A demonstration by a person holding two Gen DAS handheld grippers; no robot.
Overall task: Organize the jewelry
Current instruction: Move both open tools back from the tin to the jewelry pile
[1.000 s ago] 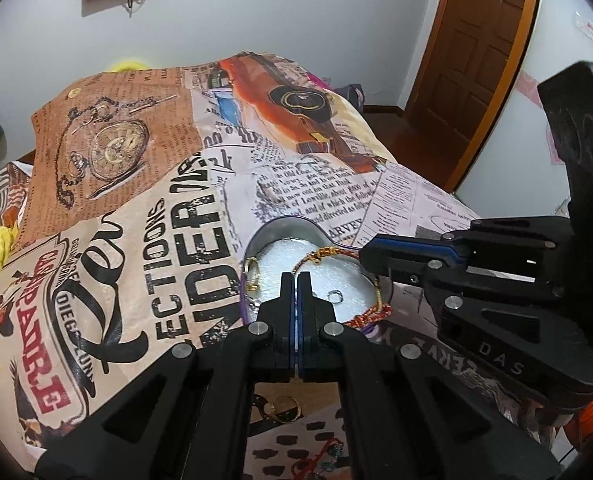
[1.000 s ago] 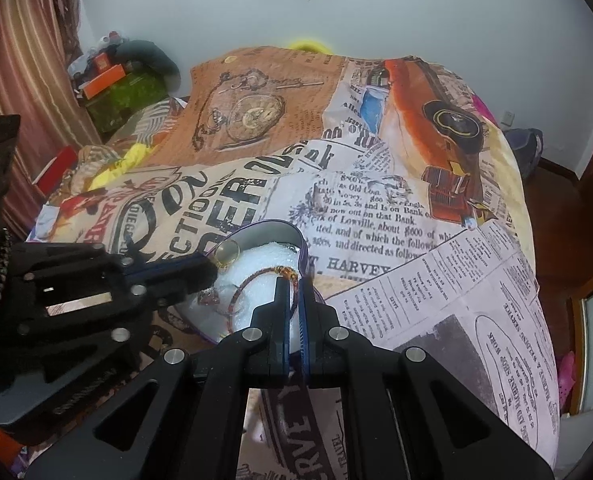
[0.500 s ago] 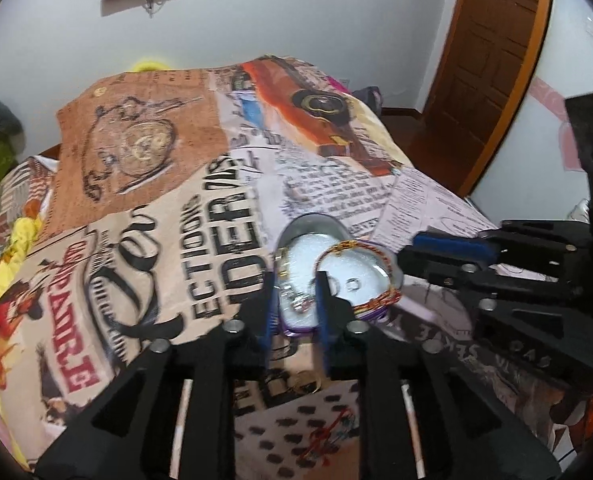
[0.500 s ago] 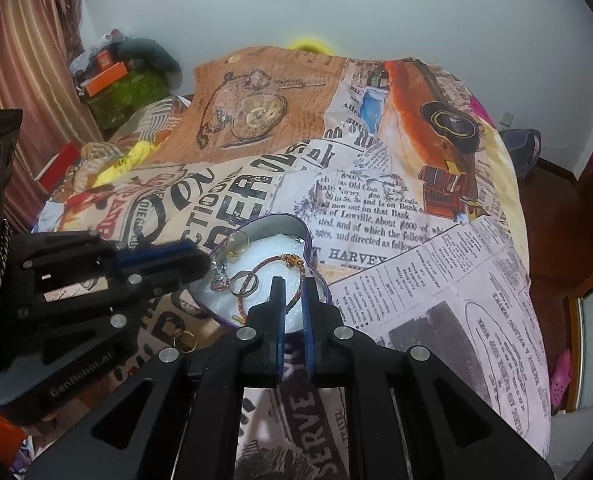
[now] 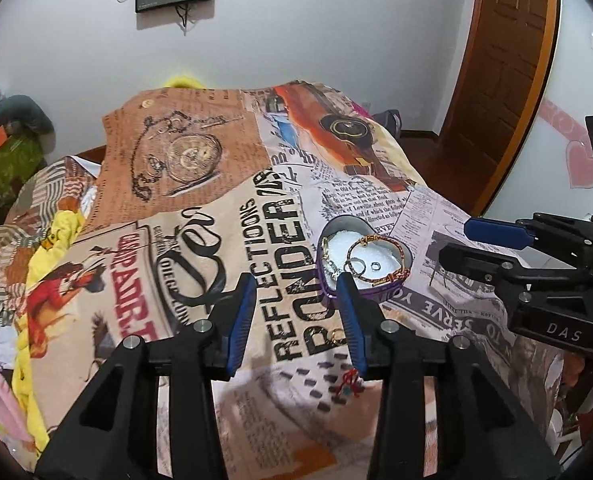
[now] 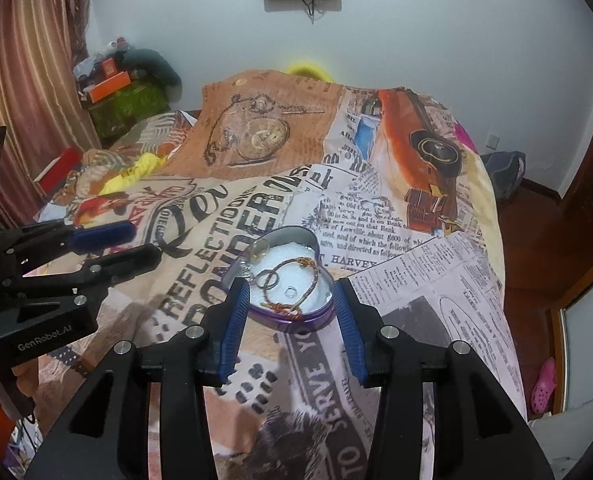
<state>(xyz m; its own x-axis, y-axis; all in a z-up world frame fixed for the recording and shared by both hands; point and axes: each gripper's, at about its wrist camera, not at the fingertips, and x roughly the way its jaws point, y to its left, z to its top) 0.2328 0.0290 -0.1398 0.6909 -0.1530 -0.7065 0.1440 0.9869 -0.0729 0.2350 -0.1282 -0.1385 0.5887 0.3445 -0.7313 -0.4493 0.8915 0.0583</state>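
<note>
The bedspread [image 5: 224, 240] under both grippers reads "REFLECTIONS", "PONDER", "TO SERVE" and "HARVEY". Right gripper [image 5: 496, 246] body says "DAS"; left gripper [image 6: 120, 246] body says "GenRobot.AI".

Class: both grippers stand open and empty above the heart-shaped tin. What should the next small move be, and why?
Probably the left gripper should dip toward the gold ring lying on the bedspread beside the heart-shaped tin. Its jaws have just been opening with nothing between them, and the ring and the red charm are not yet in the tin.
</note>
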